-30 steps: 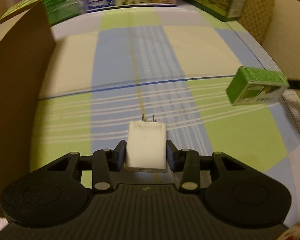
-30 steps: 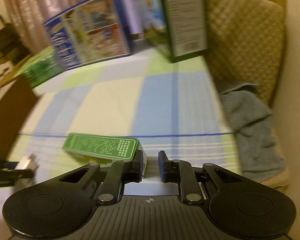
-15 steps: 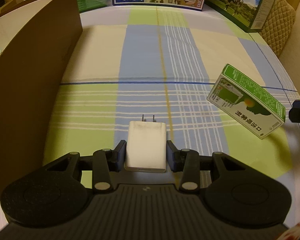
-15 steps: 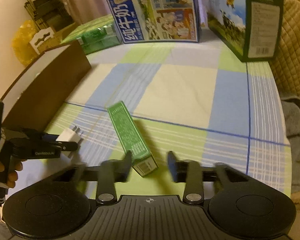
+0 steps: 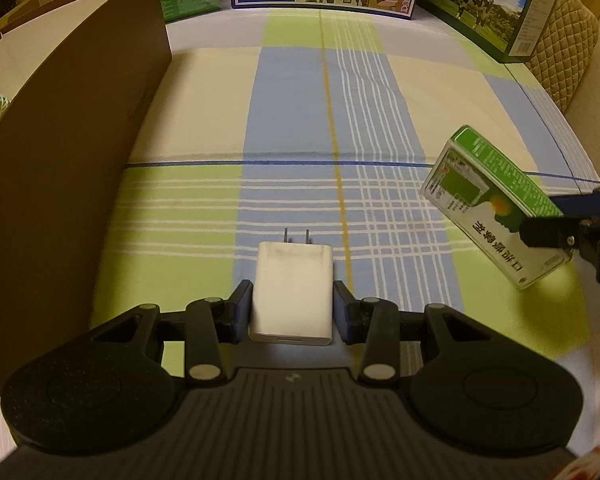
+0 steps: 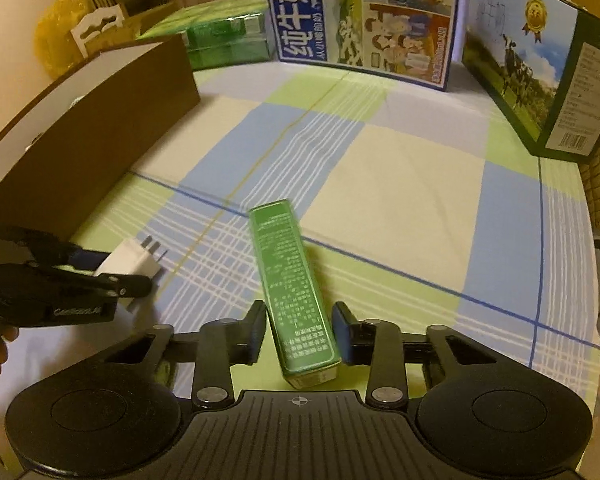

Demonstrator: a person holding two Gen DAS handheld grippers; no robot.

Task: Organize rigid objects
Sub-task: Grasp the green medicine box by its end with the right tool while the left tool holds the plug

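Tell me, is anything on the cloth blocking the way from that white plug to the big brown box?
Nothing visible does. The white plug sits clamped in the left gripper, and only bare checked tablecloth lies between it and the brown box wall. The green carton, in the right gripper, is off to the other side.

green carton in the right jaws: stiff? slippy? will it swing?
The green carton is probably stiff: its edges look straight with the right gripper shut on it. Likely light, being thin printed card. Gripped near one end with most of its length sticking out beyond the jaws, it may pivot, and the glossy faces could slip.
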